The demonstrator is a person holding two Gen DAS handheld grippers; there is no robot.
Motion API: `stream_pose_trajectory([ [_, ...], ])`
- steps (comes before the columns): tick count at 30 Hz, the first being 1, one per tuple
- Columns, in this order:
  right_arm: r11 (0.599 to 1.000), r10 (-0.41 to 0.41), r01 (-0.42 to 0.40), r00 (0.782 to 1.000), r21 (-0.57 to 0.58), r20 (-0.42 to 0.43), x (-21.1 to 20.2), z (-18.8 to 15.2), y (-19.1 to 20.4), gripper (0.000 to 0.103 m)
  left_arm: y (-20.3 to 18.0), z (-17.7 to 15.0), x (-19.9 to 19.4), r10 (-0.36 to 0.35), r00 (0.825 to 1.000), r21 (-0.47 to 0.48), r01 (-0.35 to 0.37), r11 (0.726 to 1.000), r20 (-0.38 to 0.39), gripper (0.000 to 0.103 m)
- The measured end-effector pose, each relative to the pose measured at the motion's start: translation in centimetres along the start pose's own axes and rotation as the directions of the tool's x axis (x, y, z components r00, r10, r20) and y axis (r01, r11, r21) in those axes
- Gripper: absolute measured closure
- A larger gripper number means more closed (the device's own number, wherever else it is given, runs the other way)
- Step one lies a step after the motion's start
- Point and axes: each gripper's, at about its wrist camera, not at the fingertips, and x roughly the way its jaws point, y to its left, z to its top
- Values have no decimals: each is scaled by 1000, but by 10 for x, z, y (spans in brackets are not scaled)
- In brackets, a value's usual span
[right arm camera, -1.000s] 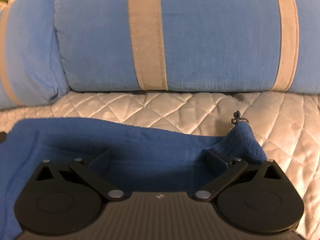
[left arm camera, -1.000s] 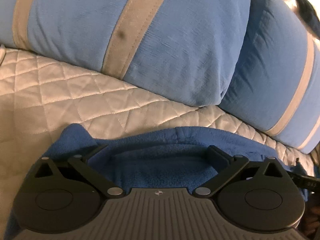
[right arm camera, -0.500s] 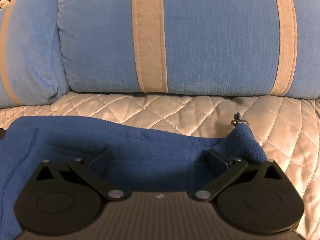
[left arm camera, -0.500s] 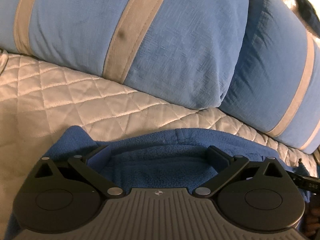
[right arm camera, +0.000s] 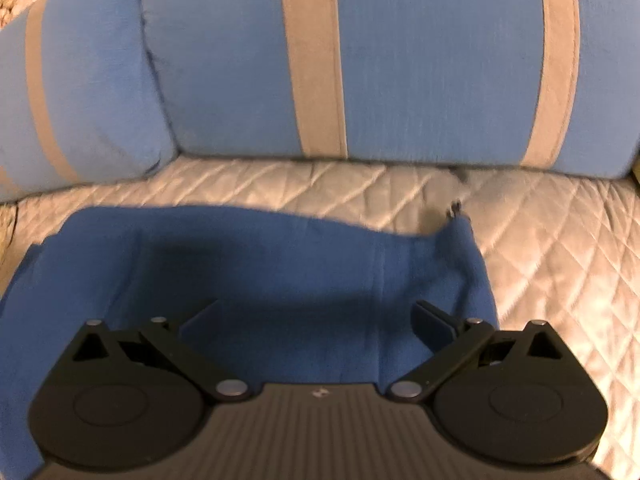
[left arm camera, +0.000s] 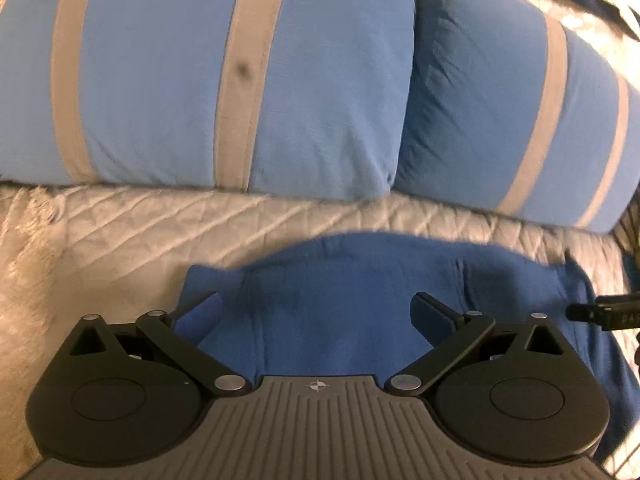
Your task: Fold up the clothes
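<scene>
With both my left gripper (left arm camera: 316,314) and right gripper (right arm camera: 316,316) spread wide and empty over the blue fleece garment (right arm camera: 260,272) lying near me on the quilted cover (right arm camera: 560,240), I should pinch its far edge evenly before folding.

1. The fleece garment (left arm camera: 352,300) (right arm camera: 280,280) is deep royal blue, plain.
2. The pillows (left arm camera: 160,80) (right arm camera: 440,60) are light blue with wide beige-grey stripes; one stripe carries a small dark spot (left arm camera: 242,67).
3. The bedspread (left arm camera: 140,224) (right arm camera: 560,240) is pale cream with a stitched diamond quilting pattern.
4. Both grippers (left arm camera: 316,312) (right arm camera: 316,316) are matte black, with ribbed dark-grey bodies.
</scene>
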Motion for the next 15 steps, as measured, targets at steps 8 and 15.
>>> stream_pose_trajectory([
  [8, 1000, 10, -7, 979, 15, -204, -41, -24, 4, 0, -11, -18, -32, -9, 982, 18, 12, 1000, -187, 0],
  [15, 999, -7, 21, 927, 33, -375, -62, -47, 5, 0, -8, -45, -21, -15, 885, -44, -6, 999, -465, 0],
])
